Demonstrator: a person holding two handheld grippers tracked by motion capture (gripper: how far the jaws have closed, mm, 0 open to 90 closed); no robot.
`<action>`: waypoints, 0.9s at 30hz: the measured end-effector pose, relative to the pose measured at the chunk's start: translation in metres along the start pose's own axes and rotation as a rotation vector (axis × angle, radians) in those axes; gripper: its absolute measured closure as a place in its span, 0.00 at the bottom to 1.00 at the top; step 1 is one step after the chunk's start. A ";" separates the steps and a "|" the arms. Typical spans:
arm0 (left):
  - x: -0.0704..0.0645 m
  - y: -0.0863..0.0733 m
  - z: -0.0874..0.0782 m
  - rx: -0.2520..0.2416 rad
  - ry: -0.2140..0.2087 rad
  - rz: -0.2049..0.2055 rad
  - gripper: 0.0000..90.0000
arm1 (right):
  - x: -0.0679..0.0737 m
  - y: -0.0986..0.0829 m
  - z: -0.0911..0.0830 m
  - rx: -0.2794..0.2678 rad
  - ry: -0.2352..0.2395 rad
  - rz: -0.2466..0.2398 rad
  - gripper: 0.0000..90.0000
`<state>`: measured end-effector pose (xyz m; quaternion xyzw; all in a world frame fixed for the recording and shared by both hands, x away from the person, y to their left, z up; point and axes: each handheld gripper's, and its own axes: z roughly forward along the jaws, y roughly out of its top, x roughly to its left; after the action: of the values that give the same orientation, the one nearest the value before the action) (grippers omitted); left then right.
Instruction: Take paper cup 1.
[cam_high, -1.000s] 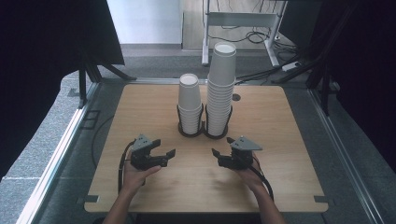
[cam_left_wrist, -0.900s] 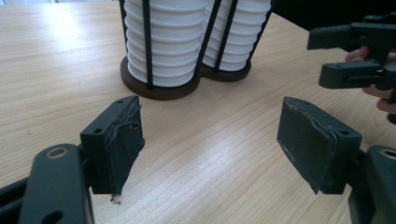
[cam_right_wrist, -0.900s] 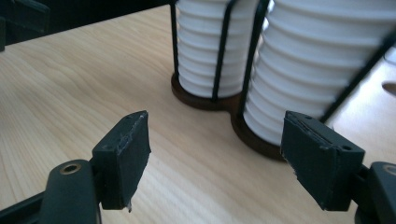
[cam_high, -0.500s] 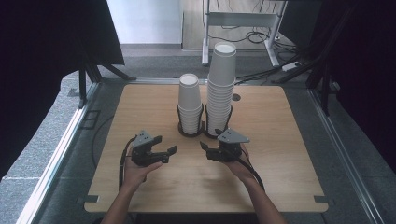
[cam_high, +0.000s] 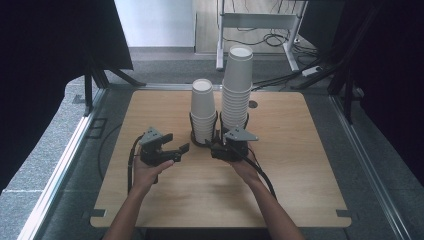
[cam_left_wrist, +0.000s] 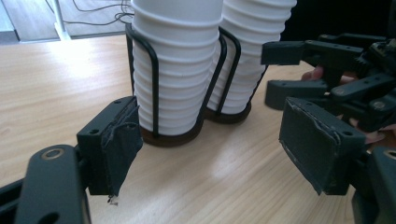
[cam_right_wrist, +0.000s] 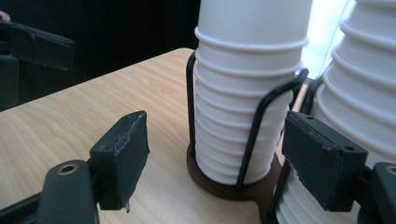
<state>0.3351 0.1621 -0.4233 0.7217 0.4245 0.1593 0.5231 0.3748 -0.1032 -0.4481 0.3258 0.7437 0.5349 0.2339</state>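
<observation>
The right tool (cam_high: 216, 148) sits low over the tabletop (cam_high: 310, 150) with its jaws spread apart and nothing between them, its nose right up against the foot of the cup holders. In the right gripper view its two black pads (cam_right_wrist: 122, 154) frame the shorter stack of cups (cam_right_wrist: 247, 107), which stands in a black wire holder (cam_right_wrist: 254, 135) on a dark round base; the taller stack (cam_right_wrist: 359, 93) rises just beside it at the right edge of that view, partly behind the far pad. The pads look clear of the cups, though from this angle it is hard to be sure the right-hand one is not brushing the taller stack.

The left tool (cam_high: 180, 151) is also open and empty, held just above the wood a little to the left of the holders. In the left gripper view its jaws stand wide, with the shorter stack (cam_left_wrist: 175, 70) straight ahead and the taller one (cam_left_wrist: 252, 56) behind it to the right, each in its own wire ring. The right tool (cam_left_wrist: 280, 70) shows at the right of that view, close to the taller stack's base.

From the high view both stacks stand upright near the middle of the tabletop, touching or nearly so, the shorter stack (cam_high: 203, 107) on the left and the taller stack (cam_high: 237, 85) on the right. The person's forearms come in from the near edge.
</observation>
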 end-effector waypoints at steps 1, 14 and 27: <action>0.001 0.004 0.002 -0.006 -0.005 -0.007 0.23 | 0.001 0.004 0.004 -0.003 0.007 -0.006 0.26; 0.006 0.041 0.014 -0.026 0.004 0.004 0.21 | -0.010 0.024 0.022 0.006 0.012 0.028 0.34; 0.007 0.062 0.031 -0.023 0.011 0.014 0.20 | -0.014 0.027 0.033 0.024 0.048 0.073 0.43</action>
<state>0.3880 0.1428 -0.3817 0.7178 0.4205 0.1717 0.5277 0.4133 -0.0861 -0.4328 0.3425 0.7430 0.5420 0.1923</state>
